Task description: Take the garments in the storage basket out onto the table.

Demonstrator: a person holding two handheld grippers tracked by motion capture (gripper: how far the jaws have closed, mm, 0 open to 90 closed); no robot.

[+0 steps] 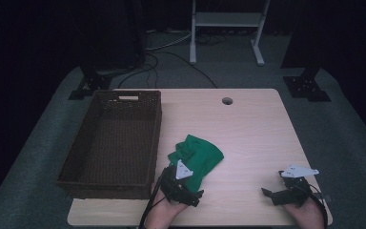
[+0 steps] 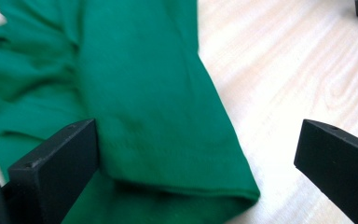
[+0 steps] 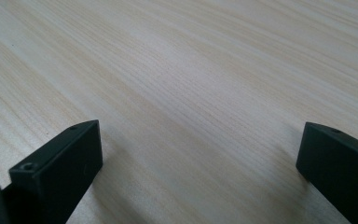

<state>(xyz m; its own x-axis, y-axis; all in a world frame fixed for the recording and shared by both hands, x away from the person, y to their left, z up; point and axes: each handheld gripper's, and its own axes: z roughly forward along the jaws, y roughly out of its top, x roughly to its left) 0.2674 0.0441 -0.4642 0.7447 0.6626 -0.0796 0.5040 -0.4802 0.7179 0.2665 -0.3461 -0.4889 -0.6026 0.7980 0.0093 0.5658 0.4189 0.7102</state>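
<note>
Green crumpled cloth (image 1: 196, 156) lies near the middle of our light wooden tabletop (image 1: 248, 129), just right of the dark brown woven basket (image 1: 114, 143). We hold our left gripper (image 2: 196, 163) with jaws wide apart over its folded edge. Our right gripper (image 3: 200, 163), also wide apart, is over bare wood.

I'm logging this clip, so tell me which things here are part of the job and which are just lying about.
Part of the job:
green cloth, crumpled on the table
left gripper, jaws open over the cloth's edge
wicker basket, beside the cloth, likely its destination

Just lying about:
right gripper, open over bare table
white frame on the floor behind
</note>
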